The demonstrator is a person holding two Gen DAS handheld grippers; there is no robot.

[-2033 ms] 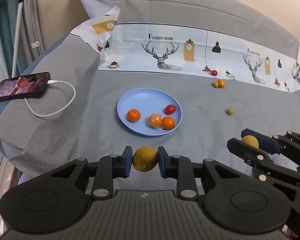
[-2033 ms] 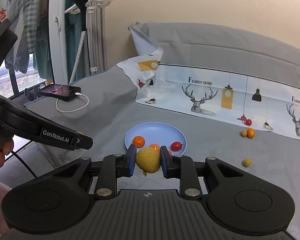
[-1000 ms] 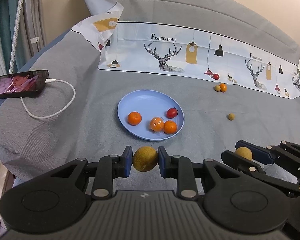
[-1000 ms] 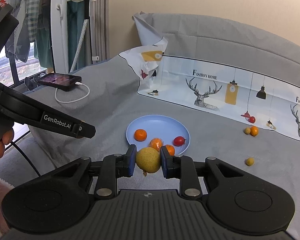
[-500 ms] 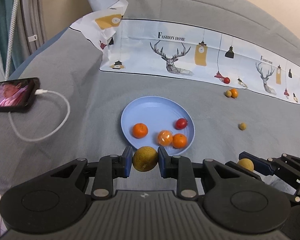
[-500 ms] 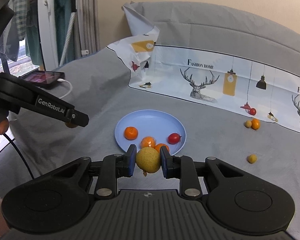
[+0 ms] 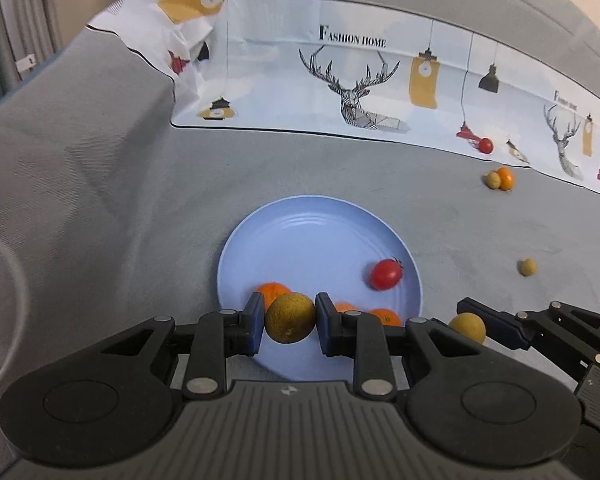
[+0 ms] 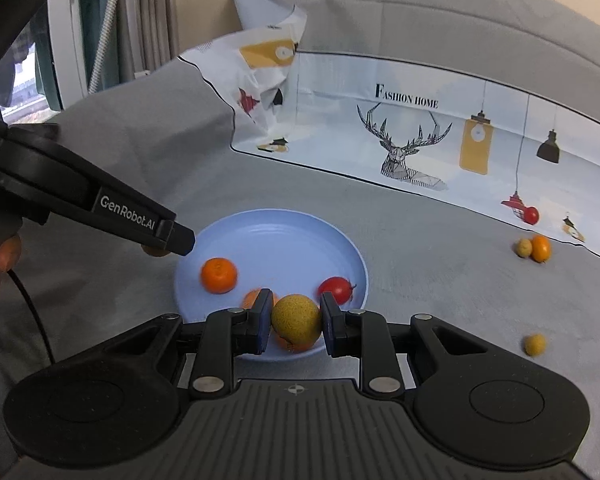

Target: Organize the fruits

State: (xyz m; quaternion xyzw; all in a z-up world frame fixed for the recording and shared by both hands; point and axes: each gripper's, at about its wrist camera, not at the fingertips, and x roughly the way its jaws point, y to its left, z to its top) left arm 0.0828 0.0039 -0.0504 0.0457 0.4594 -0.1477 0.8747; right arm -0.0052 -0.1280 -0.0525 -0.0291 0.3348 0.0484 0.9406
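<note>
Both grippers are clenched, each on one brownish-yellow fruit. At the lower centre of the left wrist view the left gripper (image 7: 290, 322) has a fruit (image 7: 290, 319) pinched between its blue pads, held over the near part of the blue plate (image 7: 300, 236). At the lower centre of the right wrist view the right gripper (image 8: 296, 319) is clamped on a second fruit (image 8: 296, 317) above the plate's near rim.

The fruits appear to be gripped across their middles so that they cannot roll out, and kept over the plate so that a release would probably land them inside it.

On the plate a tomato (image 7: 386, 274) and mandarins (image 8: 218, 275) are gathered. At the right of the frame, loose fruit (image 7: 527, 267) is left on the grey cloth (image 7: 100, 200), beside the deer-print sheet (image 7: 340, 92).
</note>
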